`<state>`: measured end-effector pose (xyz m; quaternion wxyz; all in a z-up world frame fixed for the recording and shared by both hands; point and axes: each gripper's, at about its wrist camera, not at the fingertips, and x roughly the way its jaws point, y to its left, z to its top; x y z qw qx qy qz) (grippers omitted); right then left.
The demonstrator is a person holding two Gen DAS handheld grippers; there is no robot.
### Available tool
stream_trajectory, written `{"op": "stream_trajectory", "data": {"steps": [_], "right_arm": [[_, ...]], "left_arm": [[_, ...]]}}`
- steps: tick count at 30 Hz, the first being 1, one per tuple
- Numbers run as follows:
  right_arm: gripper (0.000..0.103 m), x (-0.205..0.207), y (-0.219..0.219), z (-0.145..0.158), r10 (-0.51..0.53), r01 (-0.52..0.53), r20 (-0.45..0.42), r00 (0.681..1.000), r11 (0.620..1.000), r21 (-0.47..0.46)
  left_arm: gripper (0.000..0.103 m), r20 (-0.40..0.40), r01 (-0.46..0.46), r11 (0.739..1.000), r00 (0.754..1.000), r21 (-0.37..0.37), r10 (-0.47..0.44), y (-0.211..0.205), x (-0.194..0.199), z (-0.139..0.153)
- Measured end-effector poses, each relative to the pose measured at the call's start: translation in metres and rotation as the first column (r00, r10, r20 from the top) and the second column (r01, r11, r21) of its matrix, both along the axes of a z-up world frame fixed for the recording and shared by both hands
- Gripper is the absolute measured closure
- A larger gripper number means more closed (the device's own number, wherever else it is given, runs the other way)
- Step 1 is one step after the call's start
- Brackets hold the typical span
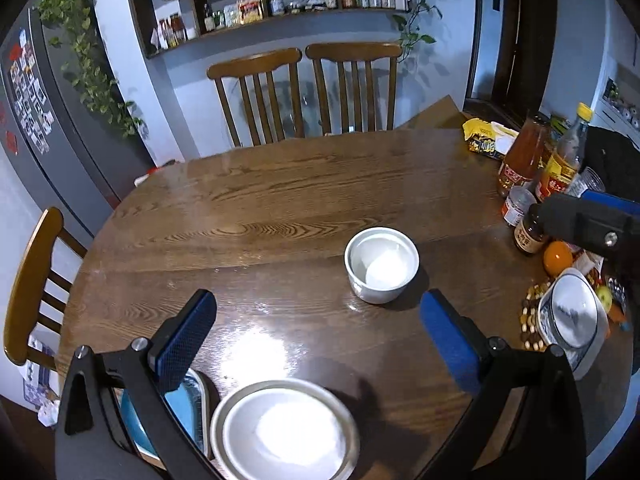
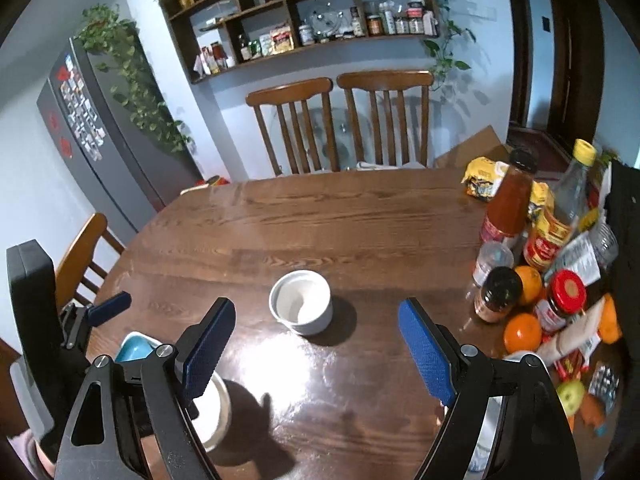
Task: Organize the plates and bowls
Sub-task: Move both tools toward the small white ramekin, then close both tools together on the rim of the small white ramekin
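1. Dark-brown oak-grain wood made up the large rounded surface (image 1: 280, 184), its middle left bare, probably as working room for sorting, with bottles, jars and oranges crowded along its right edge.
2. The blue-patterned white oval dish (image 1: 572, 316) lay at that right edge against the clutter; only the left wrist view showed it whole, the right view hiding it behind its own tongs.
3. The shallow round white plate (image 1: 284, 436) sat at the near edge, directly under the left tongs (image 1: 320, 340), whose blue pads stood wide apart and clamped nothing.
4. A light-blue dish (image 2: 134, 350) lay just beside that plate on its left. The right wrist view showed its colour plainly; the left view caught only a sliver.
5. The small straight-sided white ceramic bowl (image 2: 301, 302) stood alone and upright mid-surface, well apart from the other crockery, so it looked like the likely next pick.
6. The right tongs (image 2: 316, 344) were likewise spread, empty and pointed toward that bowl from above.
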<state>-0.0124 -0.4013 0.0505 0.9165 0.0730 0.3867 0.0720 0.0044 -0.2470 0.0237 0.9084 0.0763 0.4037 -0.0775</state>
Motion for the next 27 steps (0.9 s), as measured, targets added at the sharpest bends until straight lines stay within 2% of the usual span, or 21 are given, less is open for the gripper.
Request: {"op": "stream_trajectory", "data": {"steps": [5,8,11,13,20,23,25,27], "right_arm": [[0.019,0.029,0.001,-0.022,0.029,-0.029,-0.061,0.998,0.999,-0.015],[0.019,0.048,0.0,-0.039,0.041,-0.042,-0.094,0.995,0.999,-0.011],[0.019,0.067,-0.002,-0.055,0.047,-0.047,-0.122,0.991,0.999,0.006],[0.019,0.079,-0.002,-0.068,0.05,-0.048,-0.146,0.988,0.999,0.02],[0.019,0.104,-0.002,-0.105,0.065,-0.052,-0.219,0.974,0.996,0.066],[0.023,0.109,-0.004,-0.116,0.065,-0.046,-0.244,0.968,0.995,0.083],[0.028,0.113,-0.002,-0.124,0.077,-0.056,-0.266,0.961,0.995,0.088],[0.036,0.117,-0.001,-0.131,0.086,-0.062,-0.285,0.955,0.994,0.091]], "left_arm": [[0.001,-0.062,-0.021,1.0,0.998,0.009,0.021,-0.008,0.024,-0.022],[0.002,-0.114,-0.048,0.998,0.992,-0.027,0.044,-0.003,0.04,-0.035],[0.004,-0.143,-0.083,0.996,0.987,-0.033,0.078,0.001,0.055,-0.044],[0.01,-0.168,-0.103,0.994,0.981,-0.03,0.096,0.003,0.066,-0.052],[0.023,-0.234,-0.12,0.992,0.966,-0.021,0.112,0.001,0.091,-0.072],[0.024,-0.248,-0.111,0.994,0.963,0.002,0.108,-0.007,0.097,-0.081],[0.033,-0.259,-0.106,0.994,0.96,0.015,0.106,-0.014,0.099,-0.087],[0.036,-0.274,-0.096,0.995,0.957,0.021,0.099,-0.02,0.1,-0.093]]}}
